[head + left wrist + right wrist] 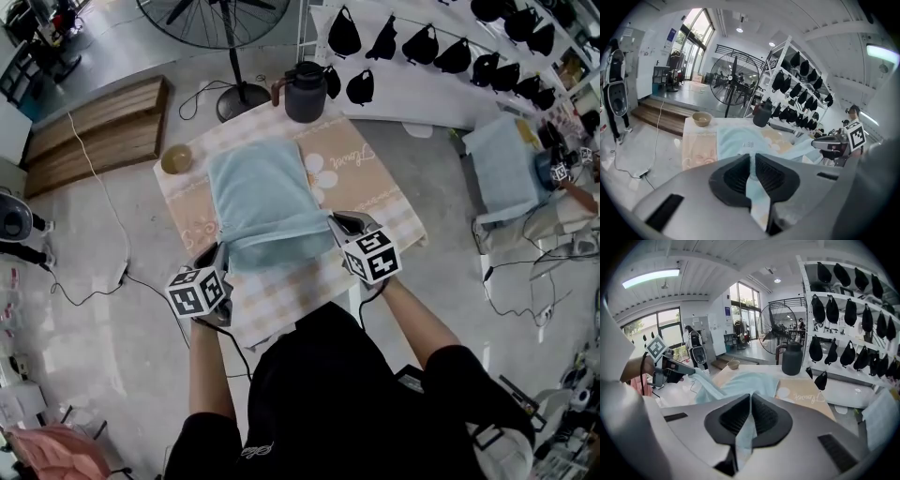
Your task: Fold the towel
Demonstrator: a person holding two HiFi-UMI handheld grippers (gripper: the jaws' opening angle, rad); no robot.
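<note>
A light blue towel (261, 192) lies on the table (370, 202), which wears a beige checked cloth. The towel's near edge is lifted off the cloth and hangs between my two grippers. My left gripper (218, 255) is shut on the near left corner, and my right gripper (336, 225) on the near right corner. In the left gripper view a strip of towel (754, 192) is pinched between the dark pads, at the left gripper (751, 158). In the right gripper view the right gripper (750, 400) pinches towel cloth (746, 437) the same way. The far part of the towel (750, 380) rests flat.
A tan bowl (175, 159) sits at the table's far left corner, and a dark jug (305, 91) at its far edge. Behind them is a floor fan's base (242, 97). A rack of black bags (422, 45) is far right. Cables run over the floor (103, 216) on the left.
</note>
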